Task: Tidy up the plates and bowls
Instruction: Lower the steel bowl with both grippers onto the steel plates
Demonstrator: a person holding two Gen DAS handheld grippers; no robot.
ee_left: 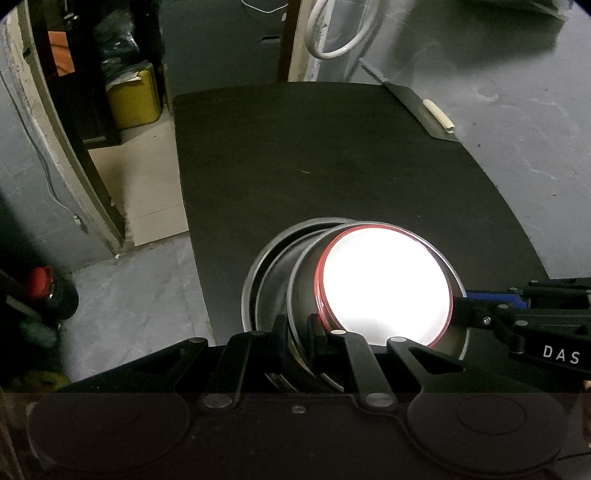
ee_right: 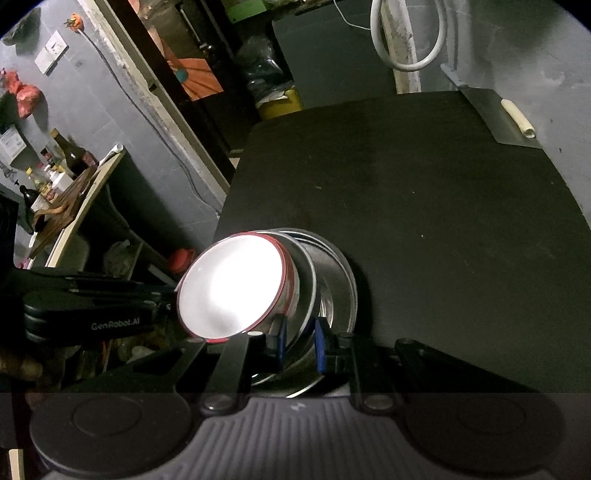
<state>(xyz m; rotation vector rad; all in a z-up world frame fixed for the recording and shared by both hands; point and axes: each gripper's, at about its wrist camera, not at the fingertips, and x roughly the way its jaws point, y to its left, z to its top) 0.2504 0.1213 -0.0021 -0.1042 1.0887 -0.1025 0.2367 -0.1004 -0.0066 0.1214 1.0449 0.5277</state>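
A white plate with a red rim (ee_left: pixel 384 288) sits tilted in a steel bowl (ee_left: pixel 306 291), which rests inside further nested steel bowls (ee_left: pixel 255 280) on the black table (ee_left: pixel 332 155). My left gripper (ee_left: pixel 297 332) is shut on the near rim of the steel bowl. In the right wrist view the plate (ee_right: pixel 232 288) tilts left over the steel bowls (ee_right: pixel 332 288). My right gripper (ee_right: pixel 300 343) straddles the bowl rim, its blue pads (ee_right: pixel 320 343) close on either side. Each gripper shows in the other's view, the left (ee_right: pixel 110 306) and the right (ee_left: pixel 517 317).
A white roll (ee_left: pixel 439 114) lies on a dark sheet at the table's far right corner. A yellow container (ee_left: pixel 135 99) stands on the floor beyond the left edge. A white hose (ee_left: pixel 332 33) hangs on the back wall. A shelf with bottles (ee_right: pixel 55 166) stands left.
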